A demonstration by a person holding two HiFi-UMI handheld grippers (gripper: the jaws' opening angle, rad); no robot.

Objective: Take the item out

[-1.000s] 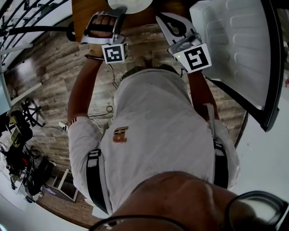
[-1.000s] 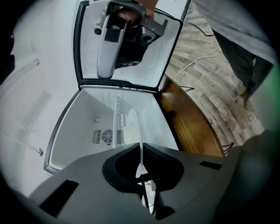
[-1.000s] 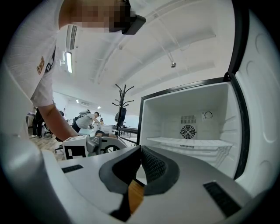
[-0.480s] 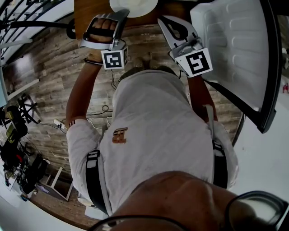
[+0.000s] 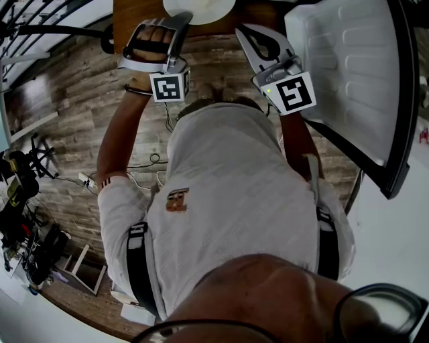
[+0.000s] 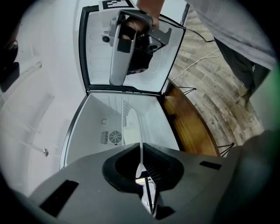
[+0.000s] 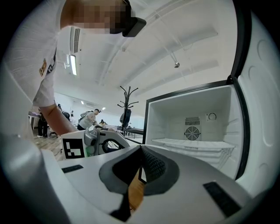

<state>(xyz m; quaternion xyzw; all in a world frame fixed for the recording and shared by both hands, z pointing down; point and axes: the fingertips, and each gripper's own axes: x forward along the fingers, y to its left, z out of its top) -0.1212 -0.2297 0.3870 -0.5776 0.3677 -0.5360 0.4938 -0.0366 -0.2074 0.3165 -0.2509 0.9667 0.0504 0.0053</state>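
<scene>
A thin white plate (image 6: 140,151) stands edge-on between the jaws of my left gripper (image 6: 142,175), which is shut on its rim. In the head view the plate (image 5: 199,8) shows at the top edge over a wooden table (image 5: 134,13), with the left gripper (image 5: 181,17) at its left rim. My right gripper (image 5: 242,30) hangs beside it to the right, shut with nothing in it. In its own view the right gripper (image 7: 139,168) points past the open fridge (image 7: 192,127), whose compartment looks empty apart from a wire shelf (image 7: 197,144).
The fridge door (image 5: 348,74) stands open at my right, close to the right arm. The white fridge compartment (image 6: 118,127) lies straight ahead of the left gripper, and the wooden table (image 6: 188,122) is beside it. Cables (image 5: 151,164) trail on the wood-plank floor.
Almost nothing has changed. Both grippers sit a touch higher and further right in the head view, and the left one still grips the plate.
</scene>
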